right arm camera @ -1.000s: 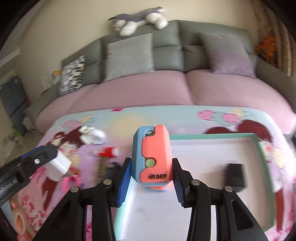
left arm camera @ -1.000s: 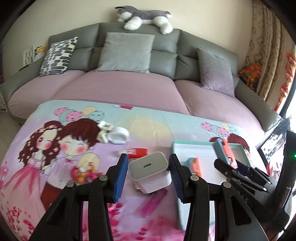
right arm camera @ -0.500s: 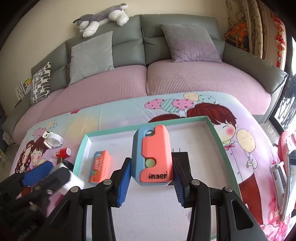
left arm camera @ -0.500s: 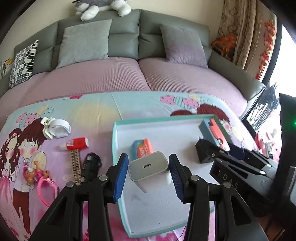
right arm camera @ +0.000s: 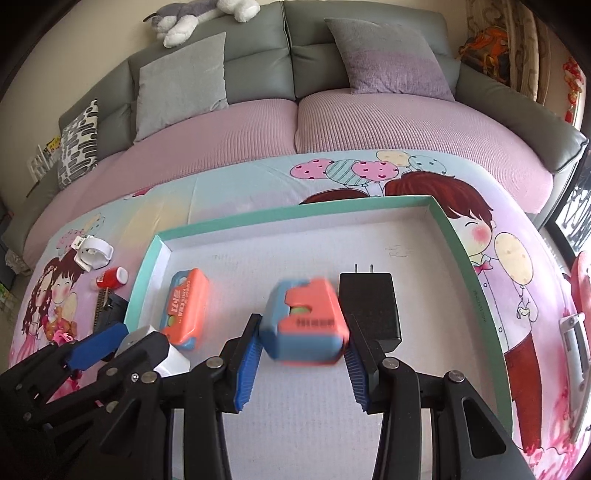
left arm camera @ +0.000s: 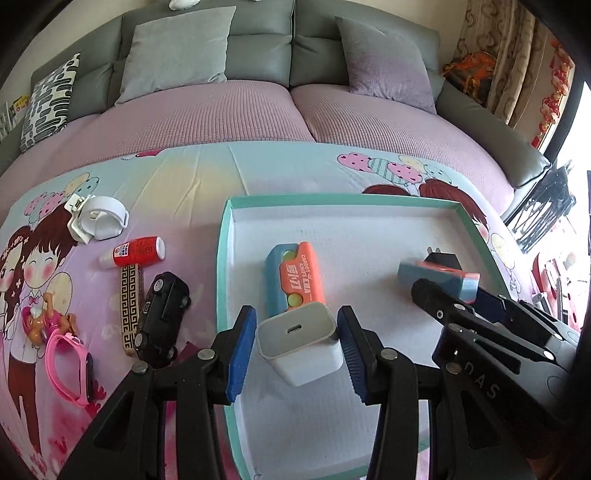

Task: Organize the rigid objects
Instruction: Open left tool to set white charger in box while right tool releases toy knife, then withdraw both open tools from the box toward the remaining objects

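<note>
- Left gripper (left arm camera: 297, 345) clamps a white charger (left arm camera: 299, 341) above the near left of the teal tray (left arm camera: 222, 266).
- Right gripper (right arm camera: 303, 349) clamps an orange-blue case (right arm camera: 304, 323) just left of the black adapter (right arm camera: 369, 308).
- Placing step; next, probably lower both and release.

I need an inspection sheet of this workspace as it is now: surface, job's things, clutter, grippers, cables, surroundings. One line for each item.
Surface: cartoon-print cloth over the table, bearing a teal-rimmed tray.
Job's things: in the tray, an orange-blue case and a black charger; outside it, a toy car, red bottle, patterned strip, pink band, white clip holder.
Clutter: nothing seen.
Grippers: left gripper shut on a white charger; right gripper shut on a second orange-blue case; both over the tray.
Cables: nothing seen.
Surroundings: sofa with cushions, plush dog, curtain.
</note>
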